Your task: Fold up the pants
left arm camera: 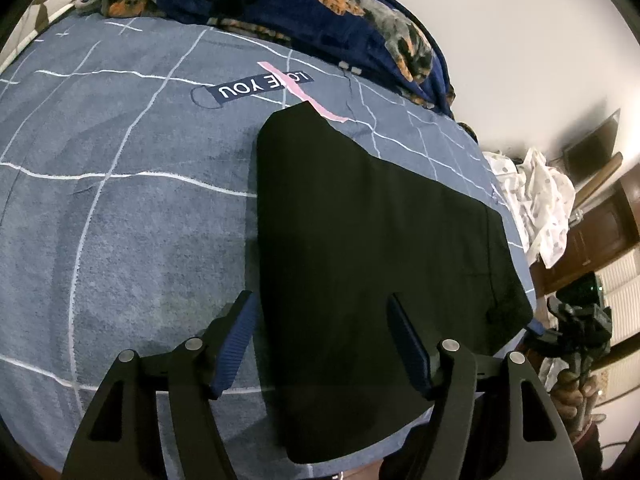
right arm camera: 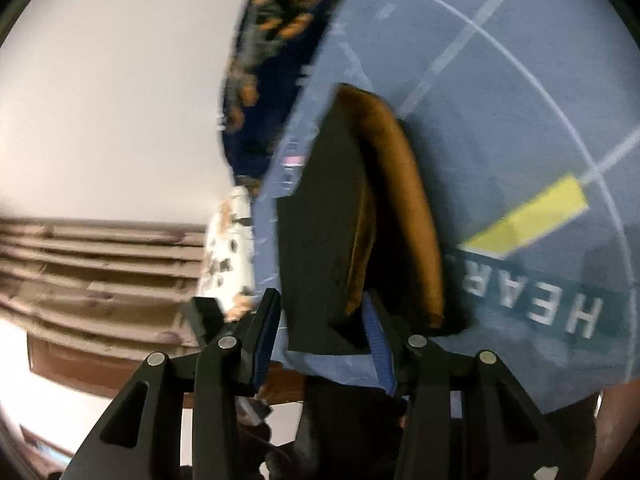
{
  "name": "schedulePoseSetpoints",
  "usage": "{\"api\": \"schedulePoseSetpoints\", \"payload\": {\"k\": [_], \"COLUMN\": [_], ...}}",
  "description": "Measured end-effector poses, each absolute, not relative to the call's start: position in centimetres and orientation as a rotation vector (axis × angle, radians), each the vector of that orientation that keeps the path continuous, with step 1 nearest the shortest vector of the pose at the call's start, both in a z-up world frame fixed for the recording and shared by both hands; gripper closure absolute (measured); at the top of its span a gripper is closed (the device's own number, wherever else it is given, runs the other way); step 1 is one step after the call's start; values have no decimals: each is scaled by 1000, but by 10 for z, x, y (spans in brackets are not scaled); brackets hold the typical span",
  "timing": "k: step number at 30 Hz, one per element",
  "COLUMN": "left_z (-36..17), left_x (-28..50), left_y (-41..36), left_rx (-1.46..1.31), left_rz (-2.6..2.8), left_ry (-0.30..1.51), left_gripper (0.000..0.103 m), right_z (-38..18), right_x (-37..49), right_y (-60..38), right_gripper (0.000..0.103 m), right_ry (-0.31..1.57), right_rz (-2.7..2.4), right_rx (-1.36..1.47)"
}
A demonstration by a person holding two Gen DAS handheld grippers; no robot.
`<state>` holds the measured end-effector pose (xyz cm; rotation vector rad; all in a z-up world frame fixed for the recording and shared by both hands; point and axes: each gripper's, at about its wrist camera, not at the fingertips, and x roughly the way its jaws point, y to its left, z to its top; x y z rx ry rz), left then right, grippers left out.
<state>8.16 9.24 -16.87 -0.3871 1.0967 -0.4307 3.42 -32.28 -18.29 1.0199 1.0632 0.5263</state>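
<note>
Black pants: lay folded flat on blue grid-patterned bed. Left gripper: fingers released, spread astride the pants' near edge. Right gripper: fingers parted, unclenched, at pants' corner.

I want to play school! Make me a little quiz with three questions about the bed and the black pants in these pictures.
1. True or false: the black pants lie flat on the blue bedsheet.
2. Which words are printed on the sheet beyond the pants in the left wrist view? A) LOVE YOU B) GOOD NIGHT C) SWEET DREAMS
3. Fill in: the left gripper has its jaws ____ over the pants.

Key:
1. True.
2. A, the LOVE YOU label.
3. Open; the blue finger pads stand apart, not pressing the cloth.
</note>
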Motion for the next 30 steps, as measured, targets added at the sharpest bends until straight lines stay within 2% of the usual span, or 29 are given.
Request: {"api": "schedulePoseSetpoints", "payload": {"k": [5,6,7,8,14,21,28,30], "left_z": [-171,-171,-171,-171,-169,-180,-184,-183], "left_x": [82,81,81,81,81,81,78,77], "left_y": [93,94,94,94,98,94,86,86], "left_rx": [-394,-395,-397,-398,-410,-408,-366,-359], "left_rz": [-430,-428,-427,-427,-423,-421,-428,-429], "left_ry": [1102,1105,1108,1109,1096,1138,1149,1145], "left_gripper": [34,34,34,34,34,32,32,32], "right_z": [-207,-210,-212,-212,-185,-238,-234,-226], "right_x": [40,41,41,42,27,13,17,18], "right_y": [-325,-325,-324,-324,-319,-331,-331,-330], "right_gripper": [62,68,84,88,90,90,90,85], "right_ry": [1140,1148,1155,1155,1064,1140,1156,1159], "right_rz": [450,436,423,423,482,420,414,402], "right_rx": [1028,1036,1044,1043,1042,1198,1180,1139]}}
